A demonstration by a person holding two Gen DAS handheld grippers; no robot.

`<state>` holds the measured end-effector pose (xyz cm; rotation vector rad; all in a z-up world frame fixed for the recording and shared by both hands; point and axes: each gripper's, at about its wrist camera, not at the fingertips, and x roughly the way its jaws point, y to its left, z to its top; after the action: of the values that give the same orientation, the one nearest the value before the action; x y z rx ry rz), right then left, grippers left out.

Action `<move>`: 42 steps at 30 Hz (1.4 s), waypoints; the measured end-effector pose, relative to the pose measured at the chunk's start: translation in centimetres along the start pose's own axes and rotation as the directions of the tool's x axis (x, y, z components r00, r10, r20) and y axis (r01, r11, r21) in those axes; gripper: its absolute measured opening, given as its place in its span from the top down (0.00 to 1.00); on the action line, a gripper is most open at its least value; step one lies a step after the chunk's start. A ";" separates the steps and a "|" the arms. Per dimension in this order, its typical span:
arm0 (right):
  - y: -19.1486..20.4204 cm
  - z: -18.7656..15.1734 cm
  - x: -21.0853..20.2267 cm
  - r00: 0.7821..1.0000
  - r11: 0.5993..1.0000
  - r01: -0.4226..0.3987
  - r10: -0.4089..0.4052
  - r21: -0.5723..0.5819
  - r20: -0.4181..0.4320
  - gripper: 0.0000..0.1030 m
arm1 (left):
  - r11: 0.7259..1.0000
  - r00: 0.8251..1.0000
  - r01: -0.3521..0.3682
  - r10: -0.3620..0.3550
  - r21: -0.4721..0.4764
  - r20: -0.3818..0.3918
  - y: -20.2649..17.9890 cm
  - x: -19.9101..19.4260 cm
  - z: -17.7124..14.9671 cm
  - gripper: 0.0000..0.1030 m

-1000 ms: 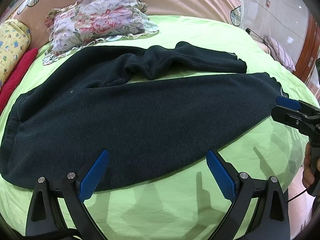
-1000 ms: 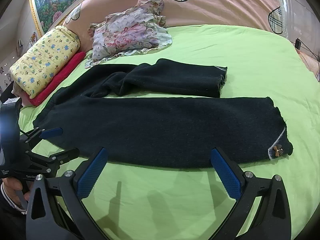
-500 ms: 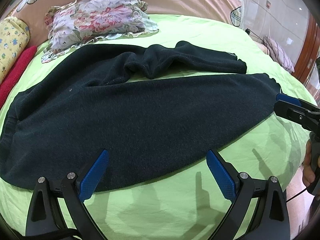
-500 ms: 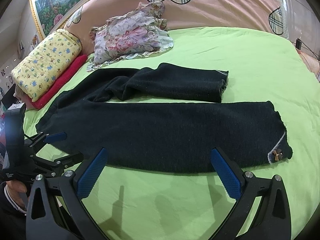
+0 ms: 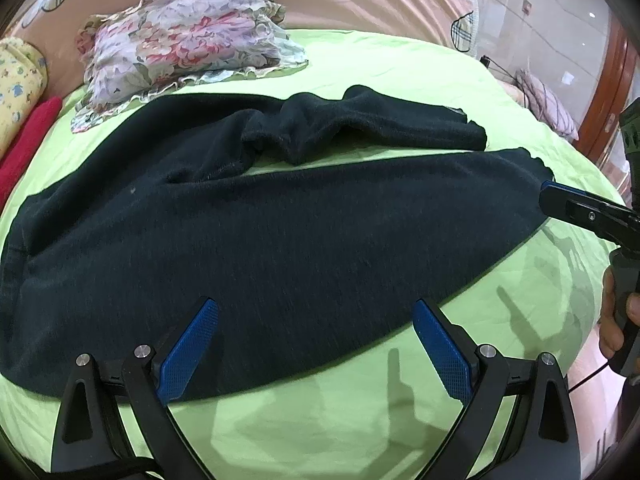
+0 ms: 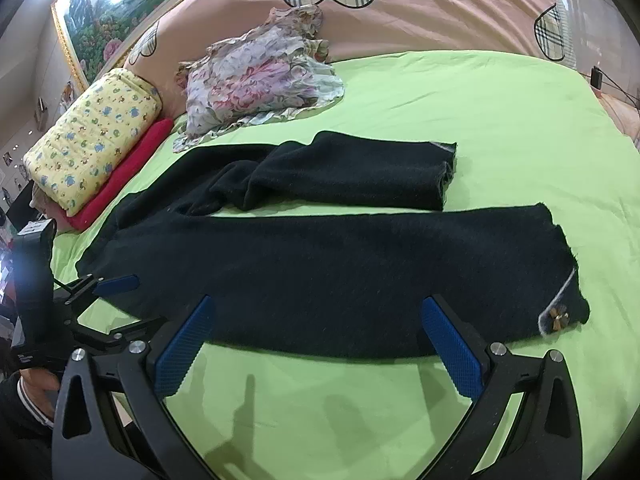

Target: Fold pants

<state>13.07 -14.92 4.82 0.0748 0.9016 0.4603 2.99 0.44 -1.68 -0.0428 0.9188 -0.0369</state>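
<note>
Two fuzzy dark pants (image 6: 340,272) legs — flat on smooth green sheet (image 6: 500,120).

Black pants (image 6: 320,272) with a grey-trimmed cuff lie on a lime-green sheet (image 6: 500,120), with a pastel floral pillow (image 6: 256,84) far behind, a yellow cartoon-print bundle (image 6: 92,136) on a red cloth (image 6: 124,172) far left, and a peach plaid-heart quilt (image 6: 420,12) farthest.

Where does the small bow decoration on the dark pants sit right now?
In the right wrist view, the bow decoration sits at the near corner of the pants front leg hem, low right, just beyond the right gripper.
</note>
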 end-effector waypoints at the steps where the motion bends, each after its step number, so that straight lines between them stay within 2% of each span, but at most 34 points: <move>1: 0.0 0.1 0.1 1.000 1.000 0.000 0.000 0.000 0.001 0.00 | 1.000 1.000 0.001 -0.001 0.000 0.001 0.2 0.0 0.2 0.05; 12: -1.1 2.5 1.0 1.000 1.000 -0.022 0.022 0.007 0.019 0.00 | 0.999 0.999 0.036 -0.036 0.011 0.019 2.1 0.4 4.1 0.05; 20: -2.8 5.4 2.6 1.000 1.000 0.010 -0.010 0.014 0.001 0.01 | 0.998 0.999 0.038 -0.039 0.043 0.022 3.9 1.7 8.3 0.05; 24: -3.9 7.4 3.7 0.999 0.999 0.040 -0.040 0.009 -0.014 0.09 | 0.996 0.998 0.055 -0.056 0.069 0.022 4.9 2.6 11.3 0.05; 28: -5.9 9.3 5.0 0.998 0.997 0.062 -0.060 0.040 -0.034 0.18 | 0.989 0.996 0.090 -0.091 0.114 0.008 5.7 4.4 14.6 0.05; 34: -8.9 11.5 7.4 0.996 0.993 0.060 -0.052 0.106 -0.077 0.20 | 0.965 0.988 0.151 -0.142 0.215 -0.058 6.0 8.5 19.0 0.05; 42: -11.1 12.8 9.5 0.992 0.991 0.056 -0.041 0.125 -0.121 0.23 | 0.937 0.987 0.134 -0.095 0.322 -0.133 6.1 14.2 22.4 0.05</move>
<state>31.91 -19.37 3.04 0.1433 1.0473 0.3638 29.51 6.28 0.33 0.2197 1.0149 -0.3046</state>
